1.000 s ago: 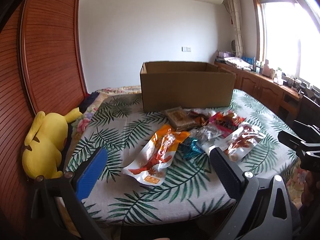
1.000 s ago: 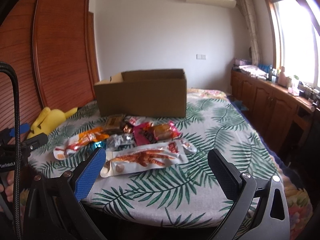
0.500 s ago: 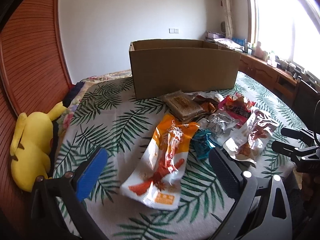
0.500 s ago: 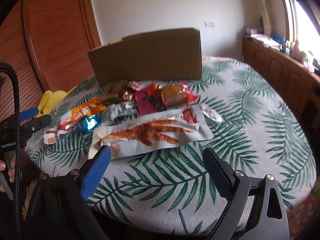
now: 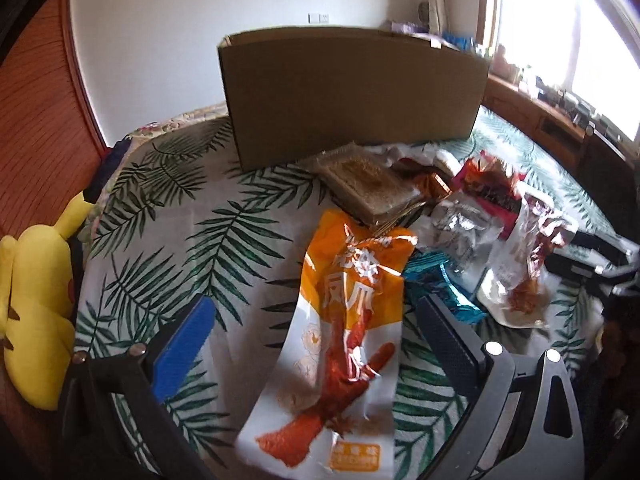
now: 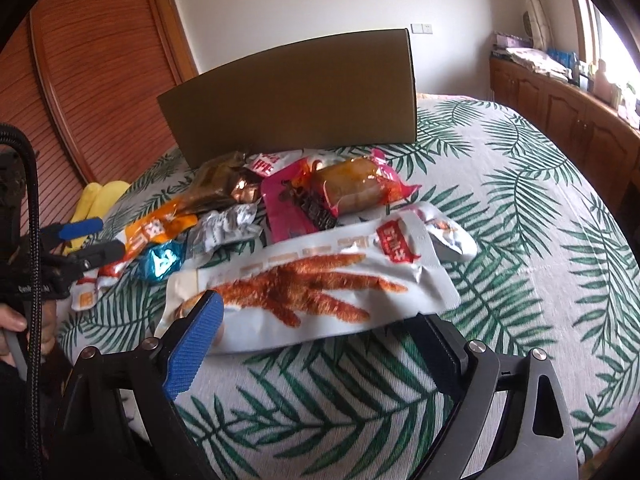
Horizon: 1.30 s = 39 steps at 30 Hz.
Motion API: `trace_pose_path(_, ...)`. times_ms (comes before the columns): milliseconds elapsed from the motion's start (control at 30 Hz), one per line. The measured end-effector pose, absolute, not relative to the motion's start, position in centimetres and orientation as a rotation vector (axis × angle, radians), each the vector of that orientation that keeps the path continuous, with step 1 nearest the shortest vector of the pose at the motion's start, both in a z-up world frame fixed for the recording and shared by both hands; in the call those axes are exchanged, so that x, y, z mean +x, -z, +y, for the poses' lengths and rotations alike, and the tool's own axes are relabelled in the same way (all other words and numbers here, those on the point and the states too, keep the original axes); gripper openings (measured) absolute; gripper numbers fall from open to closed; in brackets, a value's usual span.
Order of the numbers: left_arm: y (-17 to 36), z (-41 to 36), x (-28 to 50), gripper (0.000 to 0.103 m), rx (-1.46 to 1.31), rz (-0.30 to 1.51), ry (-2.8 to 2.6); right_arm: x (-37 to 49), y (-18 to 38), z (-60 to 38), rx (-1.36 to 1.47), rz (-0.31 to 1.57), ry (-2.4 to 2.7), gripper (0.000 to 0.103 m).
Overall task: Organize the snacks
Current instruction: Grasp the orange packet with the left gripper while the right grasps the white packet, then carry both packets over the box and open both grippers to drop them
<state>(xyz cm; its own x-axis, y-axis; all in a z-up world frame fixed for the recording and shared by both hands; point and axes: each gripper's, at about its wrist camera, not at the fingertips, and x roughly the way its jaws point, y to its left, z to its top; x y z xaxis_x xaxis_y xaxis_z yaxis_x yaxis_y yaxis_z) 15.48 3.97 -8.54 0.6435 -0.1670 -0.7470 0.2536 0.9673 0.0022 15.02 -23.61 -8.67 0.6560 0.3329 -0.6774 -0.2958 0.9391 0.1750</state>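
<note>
My left gripper is open, its fingers on either side of an orange and white chicken-feet pack lying on the table. My right gripper is open, just above the near edge of a long white chicken-feet pack. Behind them lie a brown sandwich pack, a silver pack, a teal pack and a pink pack. An open cardboard box stands at the back; it also shows in the right wrist view.
The table wears a palm-leaf cloth. A yellow plush toy sits off the table's left edge by a wooden wardrobe. Wooden cabinets run along the window at right. The left gripper shows in the right view.
Both grippers have moved forward and down toward the table. The left now straddles the orange pack; the right has come up to the white pack. Both stay open.
</note>
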Motion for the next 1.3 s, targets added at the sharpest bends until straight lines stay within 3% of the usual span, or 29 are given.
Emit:
trace_pose_path(300, 9.8, 3.6, 17.0, 0.099, 0.159, 0.902, 0.269, 16.6, 8.4, -22.9, 0.034, 0.808, -0.334, 0.092)
trace_pose_path(467, 10.1, 3.6, 17.4, 0.087, 0.142, 0.925, 0.309, 17.2, 8.6, -22.9, 0.028, 0.821, -0.315, 0.088)
trace_pose_path(533, 10.0, 3.6, 17.3, 0.077, 0.140, 0.919, 0.316, 17.2, 8.5, -23.0, 0.036, 0.825, -0.313, 0.084)
trace_pose_path(633, 9.7, 3.6, 16.8, 0.058, 0.140, 0.904, 0.329, 17.1, 8.4, -23.3, 0.063, 0.831, -0.332, 0.073)
trace_pose_path(700, 9.6, 3.7, 16.5, 0.054, 0.128, 0.902, 0.338, 17.0, 8.2, -23.6, 0.093, 0.832, -0.346, 0.057)
trace_pose_path(800, 9.4, 4.1, 16.1, 0.052, 0.110, 0.893, 0.332, 16.8, 7.7, -24.0, 0.122, 0.816, -0.353, 0.043)
trace_pose_path(1200, 9.3, 5.9, 14.7, 0.049, 0.028, 0.865, 0.278, 15.5, 4.4, -23.9, 0.162, 0.736, -0.421, 0.019)
trace_pose_path(1300, 8.8, 5.9, 14.3, 0.049, 0.008, 0.840, 0.274, 15.3, 3.9, -23.8, 0.151, 0.721, -0.426, 0.018)
